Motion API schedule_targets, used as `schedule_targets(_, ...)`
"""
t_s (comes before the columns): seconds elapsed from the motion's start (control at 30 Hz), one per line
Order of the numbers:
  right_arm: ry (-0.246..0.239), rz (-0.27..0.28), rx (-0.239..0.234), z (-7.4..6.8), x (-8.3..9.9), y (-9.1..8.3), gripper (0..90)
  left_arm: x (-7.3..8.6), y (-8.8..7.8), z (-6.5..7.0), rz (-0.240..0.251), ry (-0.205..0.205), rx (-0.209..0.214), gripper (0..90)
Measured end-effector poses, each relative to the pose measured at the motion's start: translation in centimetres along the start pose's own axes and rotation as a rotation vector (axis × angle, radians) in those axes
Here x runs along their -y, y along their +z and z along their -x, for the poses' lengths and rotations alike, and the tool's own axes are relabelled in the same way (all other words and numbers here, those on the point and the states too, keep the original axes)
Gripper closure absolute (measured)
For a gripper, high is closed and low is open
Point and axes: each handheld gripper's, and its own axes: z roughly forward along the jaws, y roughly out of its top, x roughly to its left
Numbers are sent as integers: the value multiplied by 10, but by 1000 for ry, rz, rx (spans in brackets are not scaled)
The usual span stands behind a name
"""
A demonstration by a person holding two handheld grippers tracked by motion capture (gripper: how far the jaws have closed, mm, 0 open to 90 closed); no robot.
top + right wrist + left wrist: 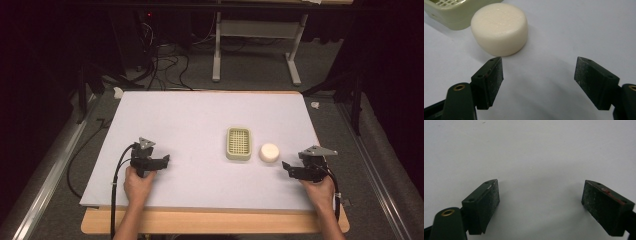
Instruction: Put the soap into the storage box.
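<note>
A round white soap bar (269,152) lies on the white table sheet, just right of a pale green soap dish (238,143) with a grid insert. My right gripper (286,167) rests low at the right, pointing left toward the soap and a little short of it. In the right gripper view the gripper (539,65) is open with nothing between its jaws; the soap (500,27) sits ahead and to the left, with the dish (444,10) behind it. My left gripper (165,161) rests at the left, and in its own view the gripper (540,187) is open over bare sheet.
The white sheet (200,115) covers a wooden table whose front edge (210,222) shows below it. Cables trail from each gripper toward the person. Beyond the table are a dark floor, cables and a white frame stand (255,45).
</note>
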Motion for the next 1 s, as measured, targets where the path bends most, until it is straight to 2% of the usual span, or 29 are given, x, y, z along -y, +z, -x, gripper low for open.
schedule_targets(0.27,25,11,-16,-5,3,-3,209,0,0,0,0,-1,0,151)
schedule_targets(0.43,4,25,-23,-11,3,-5,204,0,0,0,0,0,1,150)
schedule_targets(0.57,-19,26,-30,-19,-2,-3,167,0,0,0,0,0,1,150)
schedule_targets(0.63,-12,28,-33,-22,-3,-3,159,0,0,0,0,-1,1,151)
schedule_targets(0.8,-28,41,-38,-29,-8,0,154,0,0,0,0,-1,1,151)
schedule_targets(1.0,-34,26,-38,-33,-14,6,148,0,0,0,1,-1,1,150)
